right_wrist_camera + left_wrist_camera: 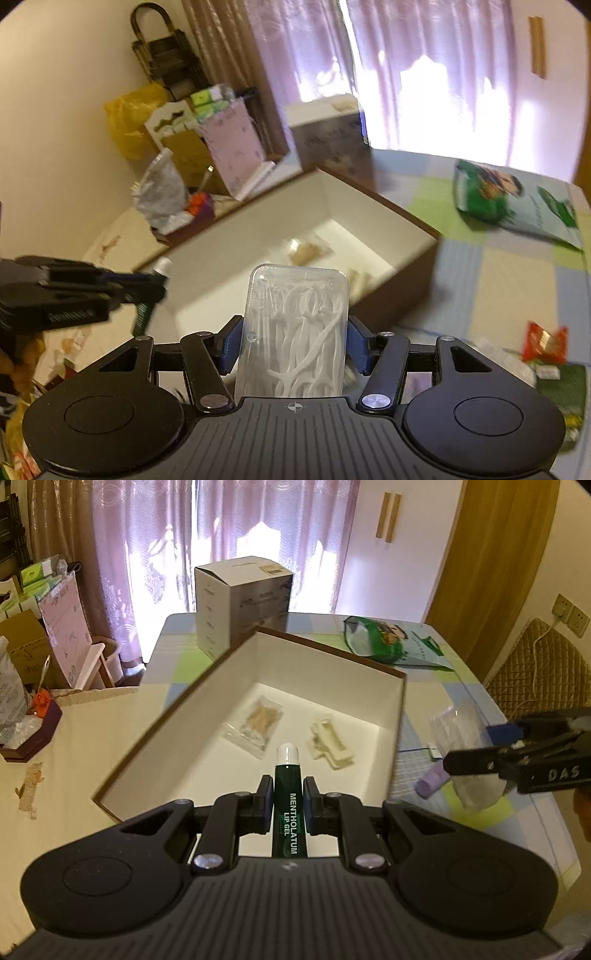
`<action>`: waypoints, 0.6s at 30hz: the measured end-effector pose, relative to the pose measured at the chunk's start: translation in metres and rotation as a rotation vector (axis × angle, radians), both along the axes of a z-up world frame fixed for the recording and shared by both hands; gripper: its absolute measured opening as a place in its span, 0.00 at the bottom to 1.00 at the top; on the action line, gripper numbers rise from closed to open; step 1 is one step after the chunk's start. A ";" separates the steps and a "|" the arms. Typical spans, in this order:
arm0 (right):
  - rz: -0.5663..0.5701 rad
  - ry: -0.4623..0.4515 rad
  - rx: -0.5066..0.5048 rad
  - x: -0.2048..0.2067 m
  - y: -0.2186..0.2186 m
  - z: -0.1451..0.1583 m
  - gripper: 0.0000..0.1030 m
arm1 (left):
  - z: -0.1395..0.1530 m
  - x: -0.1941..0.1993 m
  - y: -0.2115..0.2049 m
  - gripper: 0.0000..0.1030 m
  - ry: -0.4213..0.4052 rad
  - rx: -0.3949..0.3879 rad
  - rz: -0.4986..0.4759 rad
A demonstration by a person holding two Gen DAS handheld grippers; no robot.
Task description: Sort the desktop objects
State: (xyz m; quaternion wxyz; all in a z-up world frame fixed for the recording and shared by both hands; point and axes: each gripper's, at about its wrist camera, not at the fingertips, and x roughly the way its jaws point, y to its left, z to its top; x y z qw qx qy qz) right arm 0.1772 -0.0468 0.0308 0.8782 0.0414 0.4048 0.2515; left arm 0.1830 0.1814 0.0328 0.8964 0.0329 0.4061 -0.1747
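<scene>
My left gripper [289,794] is shut on a dark green Mentholatum lip gel tube [289,812] with a white cap, held over the near edge of the open brown box [332,657]. The box, white inside, holds a bag of cotton swabs [256,722] and a cream hair clip [330,744]. My right gripper [293,334] is shut on a clear case of white floss picks [295,332], held to the right of the box [413,221]. The left gripper with the tube [146,314] shows at the left of the right wrist view.
A grey carton [240,605] stands behind the box. A green snack bag [380,638] lies at the back right. A purple tube [430,784] and clear plastic [454,731] lie right of the box. A red wrapper [545,341] lies on the checked tablecloth [509,280].
</scene>
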 end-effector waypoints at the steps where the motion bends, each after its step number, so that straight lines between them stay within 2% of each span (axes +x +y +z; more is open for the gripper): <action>1: 0.004 -0.004 0.009 0.004 0.007 0.001 0.59 | 0.000 0.004 0.004 0.12 0.000 0.006 -0.002; 8: 0.016 0.012 0.031 0.034 0.062 -0.011 0.59 | -0.007 0.039 0.024 0.12 0.021 0.050 -0.068; 18: -0.034 0.144 -0.063 0.069 0.106 -0.068 0.59 | -0.046 0.093 0.035 0.12 0.114 0.094 -0.208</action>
